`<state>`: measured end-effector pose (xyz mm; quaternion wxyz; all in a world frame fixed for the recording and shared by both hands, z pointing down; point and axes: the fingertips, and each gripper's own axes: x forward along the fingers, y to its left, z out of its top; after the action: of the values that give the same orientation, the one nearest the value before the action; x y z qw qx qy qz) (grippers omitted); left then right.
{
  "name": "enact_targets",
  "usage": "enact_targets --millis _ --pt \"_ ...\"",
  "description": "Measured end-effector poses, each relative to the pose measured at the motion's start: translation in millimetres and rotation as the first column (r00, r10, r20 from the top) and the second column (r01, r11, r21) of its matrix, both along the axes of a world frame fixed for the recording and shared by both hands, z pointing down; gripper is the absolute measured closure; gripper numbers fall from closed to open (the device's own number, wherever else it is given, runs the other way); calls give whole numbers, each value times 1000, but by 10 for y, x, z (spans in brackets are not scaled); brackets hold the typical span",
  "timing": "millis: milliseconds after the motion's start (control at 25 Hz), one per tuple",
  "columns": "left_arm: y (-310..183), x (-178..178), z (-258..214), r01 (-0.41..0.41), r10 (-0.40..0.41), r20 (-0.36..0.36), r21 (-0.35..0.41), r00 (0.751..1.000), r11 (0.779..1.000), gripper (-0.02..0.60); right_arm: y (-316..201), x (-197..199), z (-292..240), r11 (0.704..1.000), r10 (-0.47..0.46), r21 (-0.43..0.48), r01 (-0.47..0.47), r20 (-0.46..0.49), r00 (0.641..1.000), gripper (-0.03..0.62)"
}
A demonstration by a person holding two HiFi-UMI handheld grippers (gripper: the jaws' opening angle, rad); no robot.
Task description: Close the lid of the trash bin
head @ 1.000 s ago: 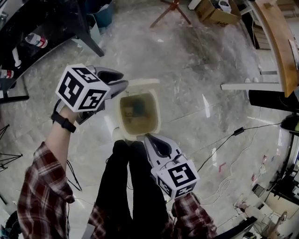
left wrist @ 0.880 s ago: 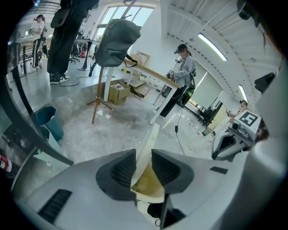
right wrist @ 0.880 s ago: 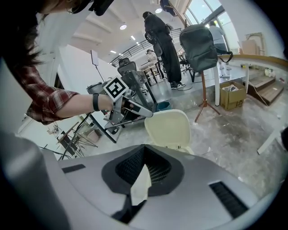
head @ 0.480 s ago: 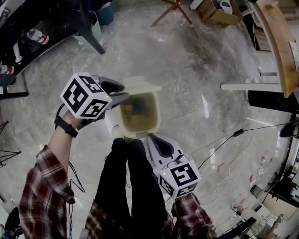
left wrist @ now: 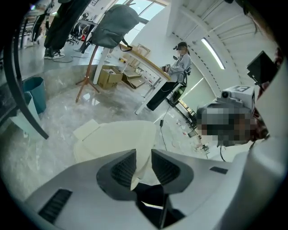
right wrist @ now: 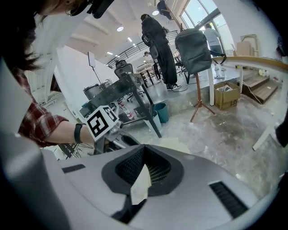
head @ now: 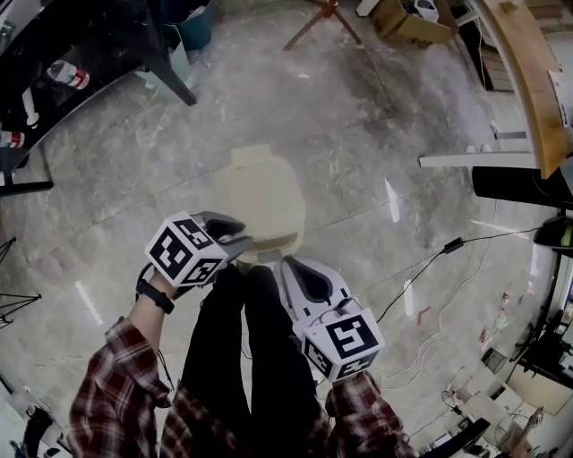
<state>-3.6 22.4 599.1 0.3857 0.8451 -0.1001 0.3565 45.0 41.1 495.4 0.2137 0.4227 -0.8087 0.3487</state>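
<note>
The cream trash bin stands on the floor just ahead of the person's legs, and its lid lies flat down over it. My left gripper is at the lid's near left edge. In the left gripper view the lid narrows into the slim gap of my left gripper, whose jaws are shut on that edge. My right gripper hovers at the bin's near right corner. Its jaws meet at the tips in the right gripper view, with nothing held.
A black table with bottles stands at the far left, beside a teal bin. A cardboard box and a wooden counter are at the far right. A black cable runs across the floor on the right.
The lid has come down from open to flat on the bin. My left gripper moved down and toward the person with it. The right gripper stayed in place.
</note>
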Motion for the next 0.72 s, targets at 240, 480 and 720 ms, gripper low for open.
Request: enact_targets --millis 240,480,720 --pt "413 78 468 43 -42 31 -54 999 998 469 95 107 177 999 33 -33 -33 -15 999 582" --pt "613 135 907 28 -23 81 -62 996 998 479 251 201 487 994 65 -86 -66 -16 998 582" --pt "607 156 1189 23 -17 112 -56 994 998 543 369 143 739 989 74 -128 -73 1 997 582"
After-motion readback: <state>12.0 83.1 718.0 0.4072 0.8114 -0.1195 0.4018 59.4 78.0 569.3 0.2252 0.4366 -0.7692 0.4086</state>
